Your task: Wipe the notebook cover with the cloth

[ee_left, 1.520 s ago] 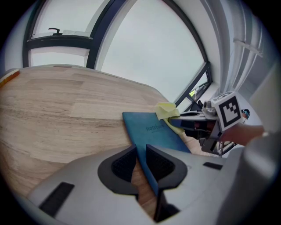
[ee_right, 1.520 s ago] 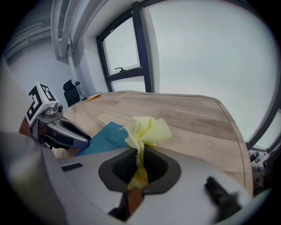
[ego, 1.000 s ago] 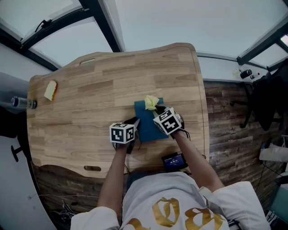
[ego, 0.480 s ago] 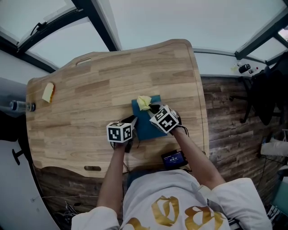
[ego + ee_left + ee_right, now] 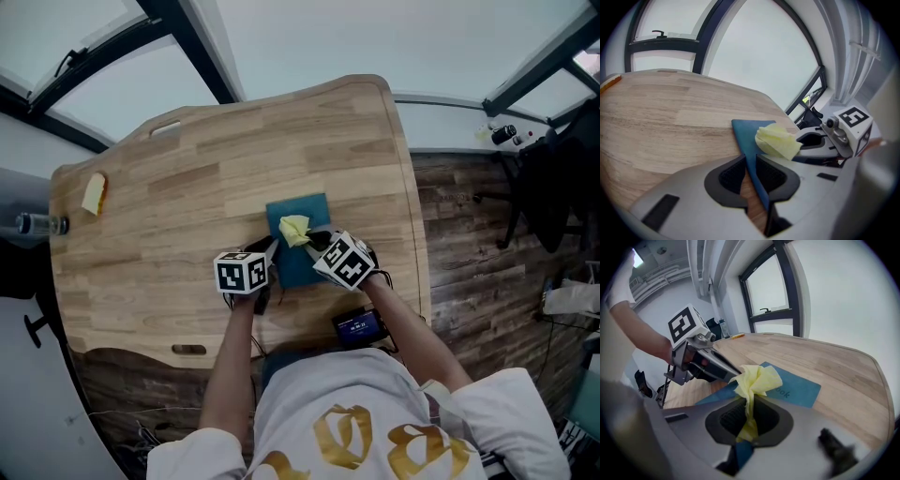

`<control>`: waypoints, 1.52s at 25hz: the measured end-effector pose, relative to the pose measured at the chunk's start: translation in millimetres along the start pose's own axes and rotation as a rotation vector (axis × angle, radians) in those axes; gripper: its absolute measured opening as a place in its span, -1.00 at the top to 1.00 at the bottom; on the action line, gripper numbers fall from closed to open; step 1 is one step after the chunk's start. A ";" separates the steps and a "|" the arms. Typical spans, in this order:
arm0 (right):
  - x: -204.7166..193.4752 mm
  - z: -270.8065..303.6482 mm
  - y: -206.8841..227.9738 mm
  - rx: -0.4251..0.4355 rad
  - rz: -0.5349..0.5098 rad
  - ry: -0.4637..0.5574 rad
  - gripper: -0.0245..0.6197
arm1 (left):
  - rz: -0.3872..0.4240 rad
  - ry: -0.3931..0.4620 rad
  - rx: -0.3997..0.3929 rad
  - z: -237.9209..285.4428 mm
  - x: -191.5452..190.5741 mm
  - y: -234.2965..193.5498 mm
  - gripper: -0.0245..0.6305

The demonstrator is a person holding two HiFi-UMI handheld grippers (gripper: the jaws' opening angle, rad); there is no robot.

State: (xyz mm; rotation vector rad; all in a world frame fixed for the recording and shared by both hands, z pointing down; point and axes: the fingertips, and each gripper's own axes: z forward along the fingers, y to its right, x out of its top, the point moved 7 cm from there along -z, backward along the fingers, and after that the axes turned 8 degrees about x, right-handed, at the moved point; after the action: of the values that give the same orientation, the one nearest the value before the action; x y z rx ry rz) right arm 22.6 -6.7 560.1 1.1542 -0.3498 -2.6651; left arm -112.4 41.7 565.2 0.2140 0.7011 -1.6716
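Note:
A blue notebook [image 5: 302, 208] lies flat on the wooden table [image 5: 187, 178], near its front right. My left gripper [image 5: 271, 253] is shut on the notebook's near left edge; in the left gripper view the blue cover [image 5: 744, 136] runs between the two pads. The right gripper [image 5: 309, 240] is shut on a crumpled yellow cloth [image 5: 294, 229], which rests on the cover's left half. From the right gripper view, the cloth [image 5: 757, 378] bunches out of the jaws over the notebook [image 5: 799, 391], and the left gripper [image 5: 701, 359] sits close beside it.
A small yellow and orange item [image 5: 94, 194] lies at the table's far left, with a bottle [image 5: 37, 224] just off that edge. A dark device with a lit screen [image 5: 356, 326] sits at the near edge by my right forearm. Wood floor and a dark chair [image 5: 553, 178] lie to the right.
The right gripper has drawn the yellow cloth from the notebook's far edge toward me and leftward across the cover. The left gripper has kept its hold in place.

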 end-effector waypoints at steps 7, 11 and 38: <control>-16.1 -5.3 -22.8 0.045 -0.034 -0.024 0.81 | 0.000 0.003 0.003 1.3 0.2 0.0 0.69; -20.3 -5.9 -34.8 0.107 -0.080 -0.059 0.81 | 0.007 0.012 0.012 0.5 -0.6 0.7 0.69; 31.5 -144.6 -62.0 -0.633 0.131 0.427 0.81 | 0.084 0.423 0.172 -99.4 25.6 15.2 0.83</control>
State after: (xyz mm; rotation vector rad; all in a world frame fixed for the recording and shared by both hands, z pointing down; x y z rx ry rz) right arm 101.7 24.1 423.9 1.3543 0.4420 -2.0847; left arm -127.7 74.5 468.0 0.7251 0.8473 -1.6213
